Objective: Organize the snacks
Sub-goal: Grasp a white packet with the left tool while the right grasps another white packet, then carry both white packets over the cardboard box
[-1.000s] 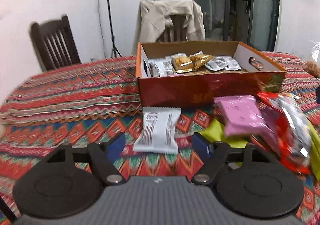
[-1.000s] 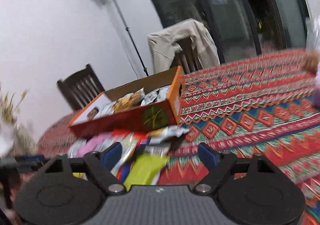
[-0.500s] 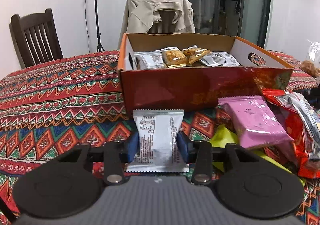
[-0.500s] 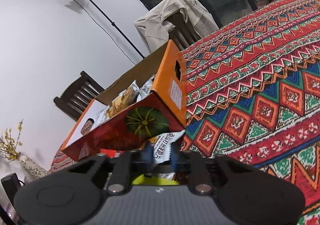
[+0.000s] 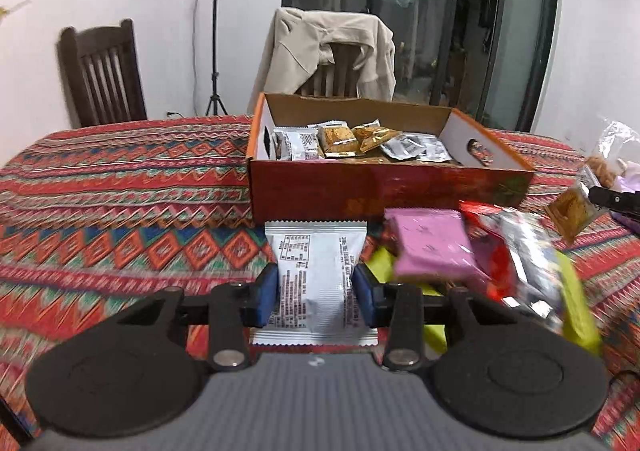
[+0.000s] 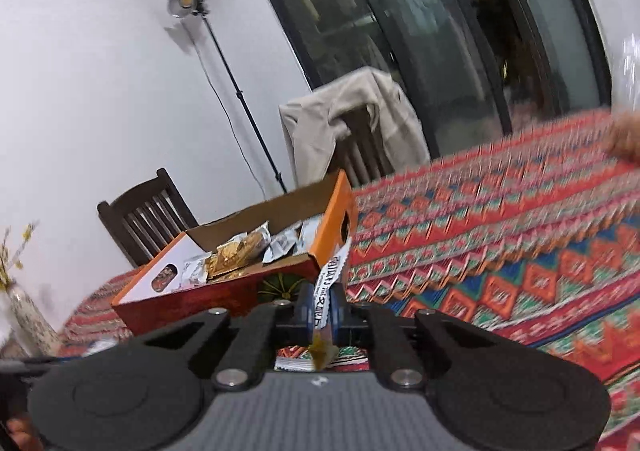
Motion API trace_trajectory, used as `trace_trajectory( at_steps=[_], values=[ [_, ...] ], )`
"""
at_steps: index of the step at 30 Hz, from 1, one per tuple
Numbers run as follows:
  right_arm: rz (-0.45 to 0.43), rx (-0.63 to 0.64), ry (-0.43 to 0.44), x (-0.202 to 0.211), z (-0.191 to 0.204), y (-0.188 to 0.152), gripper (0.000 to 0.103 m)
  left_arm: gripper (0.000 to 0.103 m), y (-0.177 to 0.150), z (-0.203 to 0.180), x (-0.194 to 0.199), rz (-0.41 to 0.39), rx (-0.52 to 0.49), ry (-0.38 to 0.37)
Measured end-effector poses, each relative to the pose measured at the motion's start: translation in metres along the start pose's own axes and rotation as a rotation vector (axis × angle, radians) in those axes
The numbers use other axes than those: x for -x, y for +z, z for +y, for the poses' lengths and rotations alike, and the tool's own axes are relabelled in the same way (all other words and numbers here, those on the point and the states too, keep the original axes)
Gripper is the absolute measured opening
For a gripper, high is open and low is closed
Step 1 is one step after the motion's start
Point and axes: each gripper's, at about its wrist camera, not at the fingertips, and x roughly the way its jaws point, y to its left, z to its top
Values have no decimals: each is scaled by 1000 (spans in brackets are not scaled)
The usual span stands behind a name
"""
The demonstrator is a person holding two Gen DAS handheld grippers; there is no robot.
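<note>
Packets are in both claws, and the box waits just beyond them on the patterned cloth. On the left, our left gripper is clamped across a white packet; its blue pads press the packet's two long edges, and the sealed end sticks out toward the box wall. The packet looks soft, so we judge that a gentle, level lift suits it, high enough to clear the front wall before we move over the open top. Inside, silver and gold packets lie toward the middle and right, so the left part near the handle hole seems the likeliest spot.

Right of that, a pink packet and a red-and-silver bag lie in a loose heap, not yet sorted.

Furthest right, our right gripper is closed tight on a thin strip-like packet that stands nearly upright, right at the box's orange corner. It is pinched low and could flop or catch that corner, so we should raise it well first.
</note>
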Motion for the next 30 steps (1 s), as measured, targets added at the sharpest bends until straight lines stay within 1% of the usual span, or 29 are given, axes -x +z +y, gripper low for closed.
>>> trace_trajectory(
  at_steps=[2,5,7,10,12,13,14,15,16,17,18,19,20,22,24,26,27,28,30],
  values=[
    [-13,57,-11,18,12,-3,5,41,-13,-6,27,-17,-5,9],
    [-30,154,-23,56,30,-16,5,41,-31,-11,61,-25,19,4],
    [-23,165,-15,80,36,-25,5,41,-46,-17,82,-29,32,3],
    [5,191,8,115,53,-43,5,41,-65,-24,106,-31,48,-5],
    [23,222,38,131,65,-56,5,41,-76,-29,116,-25,57,-21],
    [32,245,53,136,70,-62,6,41,-80,-31,120,-20,57,-26],
    [26,274,50,141,73,-67,10,41,-84,-33,123,-17,56,-25],
    [30,277,27,141,73,-69,14,41,-87,-35,125,-17,50,-21],
    [61,237,1,137,68,-66,21,41,-90,-36,128,-18,48,-16],
    [100,183,-8,128,61,-62,31,41,-92,-37,129,-21,51,-11],
    [133,136,0,119,53,-59,39,41,-94,-36,131,-22,58,-11],
    [142,105,-4,110,46,-57,56,41,-96,-36,131,-20,68,-10],
    [147,105,-33,100,43,-58,63,41,-97,-35,130,-16,77,-7],
    [188,135,-106,78,44,-61,63,41,-98,-34,131,-16,82,1],
    [221,145,-138,58,46,-64,61,41,-100,-34,132,-16,86,6],
    [248,172,-200,40,49,-66,58,41,-102,-33,134,-19,88,7],
    [252,181,-223,35,49,-68,57,41,-103,-33,136,-20,86,7],
    [260,187,-236,32,48,-68,54,41,-104,-33,136,-20,82,6],
    [264,211,-254,33,48,-71,52,41,-106,-35,137,-18,70,8]
  ],
)
